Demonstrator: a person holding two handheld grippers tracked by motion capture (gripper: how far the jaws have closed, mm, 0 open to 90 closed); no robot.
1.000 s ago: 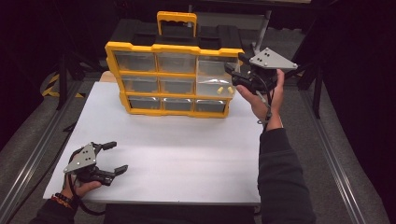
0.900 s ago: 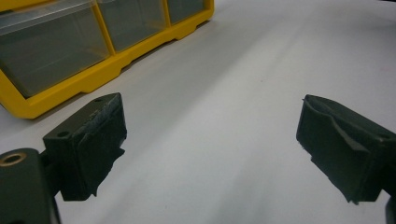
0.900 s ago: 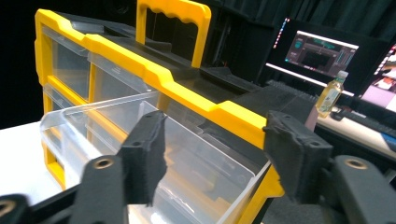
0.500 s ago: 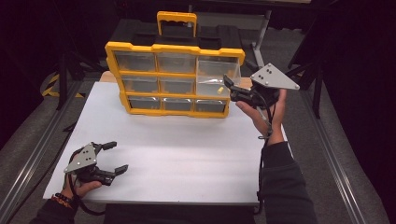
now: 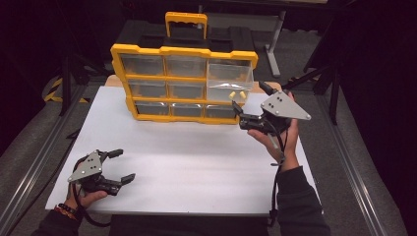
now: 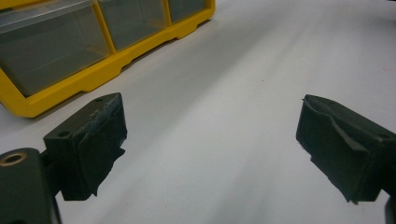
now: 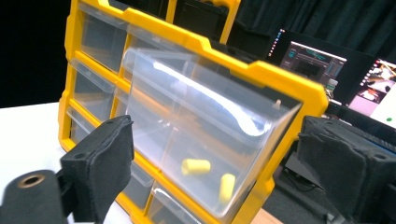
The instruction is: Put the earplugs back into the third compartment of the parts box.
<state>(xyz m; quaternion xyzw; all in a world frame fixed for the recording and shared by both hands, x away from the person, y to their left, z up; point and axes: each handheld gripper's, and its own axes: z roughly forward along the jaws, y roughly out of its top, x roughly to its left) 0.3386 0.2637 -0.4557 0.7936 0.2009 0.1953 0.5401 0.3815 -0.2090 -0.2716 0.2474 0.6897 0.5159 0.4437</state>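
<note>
A yellow organizer (image 5: pixel 182 51) with clear drawers stands upright at the back of the white table (image 5: pixel 196 157). Its top right drawer (image 5: pixel 228 81) sticks out, tilted, with two small yellow pieces (image 5: pixel 236 94) inside. My right gripper (image 5: pixel 251 101) hovers just in front of and below that drawer, open and holding nothing. In the right gripper view the drawer (image 7: pixel 201 126) and the yellow pieces (image 7: pixel 196 165) lie beyond the wide-apart jaws of the right gripper (image 7: pixel 219 158). My left gripper (image 5: pixel 123 165) rests open at the table's near left, and the left gripper (image 6: pixel 212 140) has bare table between its jaws.
A black case (image 5: pixel 147 29) sits behind the organizer. Metal rails (image 5: pixel 34 167) run along both sides of the table. Lit monitors (image 7: pixel 313 56) stand off to the right in the right gripper view. The organizer's lower corner (image 6: pixel 93 74) is at the upper left of the left gripper view.
My right gripper has drawn back from the pulled-out drawer, down and toward the person. The drawer stays out. The left gripper has not moved.
</note>
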